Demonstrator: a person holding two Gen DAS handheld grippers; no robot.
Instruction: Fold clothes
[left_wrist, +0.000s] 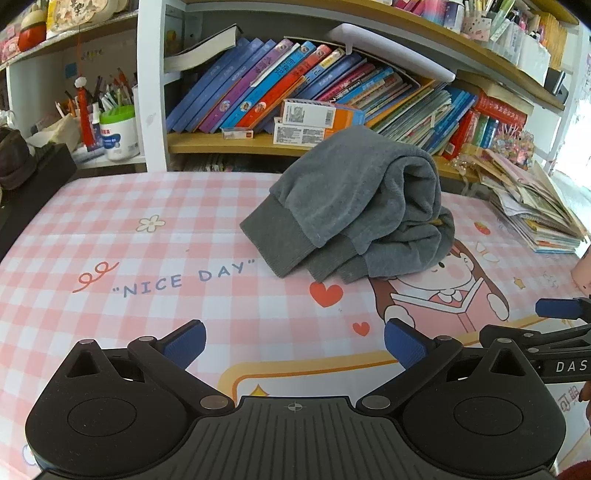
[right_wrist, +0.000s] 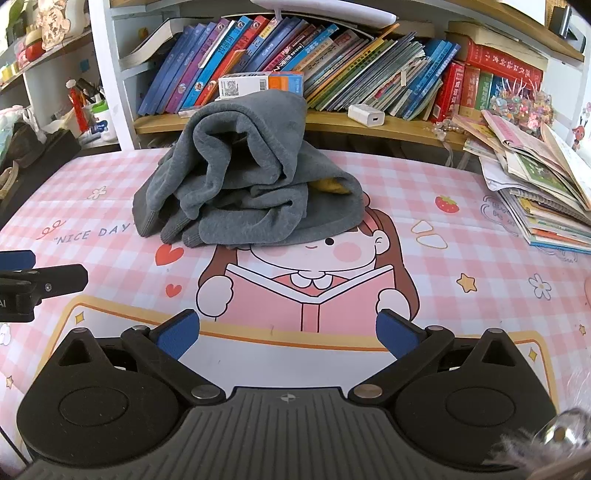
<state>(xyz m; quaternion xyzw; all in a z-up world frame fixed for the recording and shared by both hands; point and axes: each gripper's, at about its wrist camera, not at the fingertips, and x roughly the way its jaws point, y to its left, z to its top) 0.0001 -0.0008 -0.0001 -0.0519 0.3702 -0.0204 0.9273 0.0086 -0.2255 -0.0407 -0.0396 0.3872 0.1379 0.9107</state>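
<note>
Crumpled grey fleece garment heaped on the checked mat, perhaps trousers.

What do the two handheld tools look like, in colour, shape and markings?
Both the left tool and the right tool are matte black, with two rounded, disc-like housings, a ribbed centre plate bearing a small crosshair mark, and silver pivot pins. Their fingers carry blue textured pads. White letters "DAS" show on the right tool's side.
</note>
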